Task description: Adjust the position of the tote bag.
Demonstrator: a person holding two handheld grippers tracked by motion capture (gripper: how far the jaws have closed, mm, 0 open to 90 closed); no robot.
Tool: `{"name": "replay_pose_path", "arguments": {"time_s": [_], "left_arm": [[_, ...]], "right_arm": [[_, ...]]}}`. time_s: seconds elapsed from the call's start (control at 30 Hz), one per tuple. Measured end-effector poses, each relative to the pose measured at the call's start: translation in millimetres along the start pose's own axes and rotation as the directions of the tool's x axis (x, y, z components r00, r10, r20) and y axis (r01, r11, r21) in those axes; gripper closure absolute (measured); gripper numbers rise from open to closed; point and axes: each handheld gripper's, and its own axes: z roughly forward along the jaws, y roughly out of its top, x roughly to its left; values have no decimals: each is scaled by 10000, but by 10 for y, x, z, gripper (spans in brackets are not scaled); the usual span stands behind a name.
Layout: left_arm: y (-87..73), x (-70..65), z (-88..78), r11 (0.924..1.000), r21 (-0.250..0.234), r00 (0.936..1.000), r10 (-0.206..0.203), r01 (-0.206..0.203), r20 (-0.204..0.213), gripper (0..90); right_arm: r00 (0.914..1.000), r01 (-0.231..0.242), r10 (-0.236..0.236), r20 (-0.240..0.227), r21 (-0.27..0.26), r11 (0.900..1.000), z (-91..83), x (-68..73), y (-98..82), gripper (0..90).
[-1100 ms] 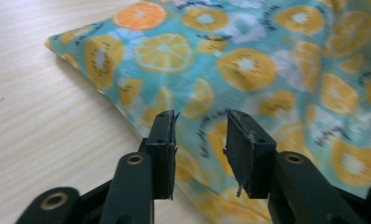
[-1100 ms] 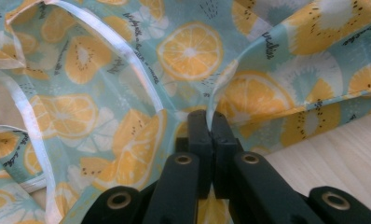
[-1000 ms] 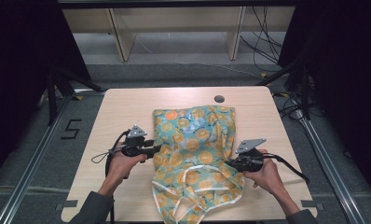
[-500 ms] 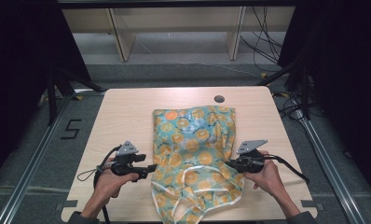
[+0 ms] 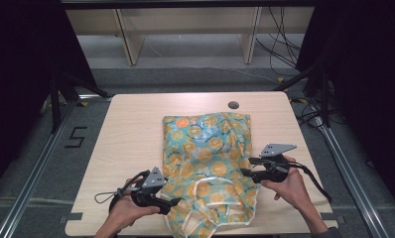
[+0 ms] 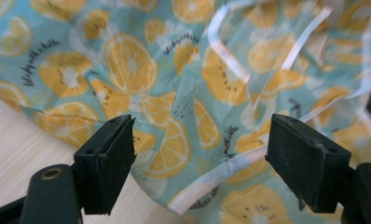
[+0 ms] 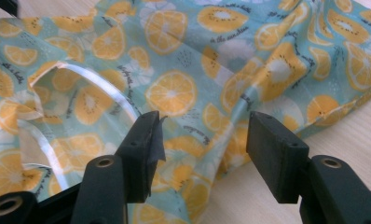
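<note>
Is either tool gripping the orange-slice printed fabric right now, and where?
Neither. The left tool and right tool stand open over the orange-print teal fabric, having just been opening.

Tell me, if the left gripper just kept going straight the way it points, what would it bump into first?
Most likely the orange-print garment. The left gripper has open jaws aimed at its edge, with white trim between them; how far off the cloth lies is hard to judge.
</note>
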Motion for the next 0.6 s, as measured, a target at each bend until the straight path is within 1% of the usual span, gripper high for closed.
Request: {"name": "replay_pose_path", "arguments": {"time_s": [0.03,0.07,0.1,0.13,0.17,0.2,0.23,0.27,0.3,0.33,0.37,0.4,0.43,0.47,0.5,0.53,0.57,0.6], "left_arm": [[0,0,0,10000,0,10000,0,0,0,224],[-11,2,41,9998,190,10000,33,-32,-35,224],[-29,17,90,9992,376,9999,117,-116,-47,231],[-47,18,120,9983,579,9999,79,-74,-71,294],[-58,26,139,9975,686,9996,199,-186,-180,294],[-78,36,171,9962,844,9988,272,-237,-405,343],[-91,51,191,9944,971,9976,467,-417,-501,421],[-111,81,207,9943,916,9964,610,-554,-593,560],[-116,108,210,9945,845,9960,673,-623,-585,636],[-116,108,210,9945,845,9960,673,-623,-585,715],[-117,130,208,9948,767,9956,720,-674,-594,715],[-105,147,185,9953,608,9945,794,-753,-690,827],[-95,149,171,9958,545,9946,776,-739,-692,848],[-95,149,171,9958,545,9946,776,-739,-692,864],[-84,161,153,9949,531,9932,894,-856,-743,864],[-76,162,141,9966,279,9941,789,-770,-739,876],[-62,174,118,9966,278,9934,799,-779,-823,884],[-41,194,90,9981,-25,9954,611,-614,-740,884]], "right_arm": [[10000,0,0,0,0,10000,0,0,0,455],[10000,-49,49,-21,91,9999,-15,11,11,453],[10000,78,-78,-18,36,10000,-24,16,21,449],[9998,97,-97,-183,1,10000,-25,26,31,447],[9998,97,-97,-183,1,10000,-25,26,31,447],[9997,-6,6,-253,10,10000,-31,33,33,447],[9997,73,-73,-234,18,10000,-25,30,30,447],[9998,72,-72,-175,-27,10000,-18,31,26,446],[9998,53,-54,-196,-48,10000,-18,35,26,447],[9998,53,-54,-196,-48,10000,-18,35,26,447],[9998,127,-129,-126,-134,9998,-23,35,27,448],[9992,-259,257,-316,-64,9996,-30,70,24,451],[9993,-159,156,-351,-87,9998,-32,64,25,452],[9996,166,-170,-245,-143,9998,-44,44,30,453],[9996,166,-170,-245,-143,9998,-44,44,30,453],[9994,120,-124,-310,-126,9998,-54,48,32,454],[9992,140,-143,-384,-71,9999,-64,69,44,451],[9993,185,-187,-331,-60,9998,-74,82,53,451]]}}
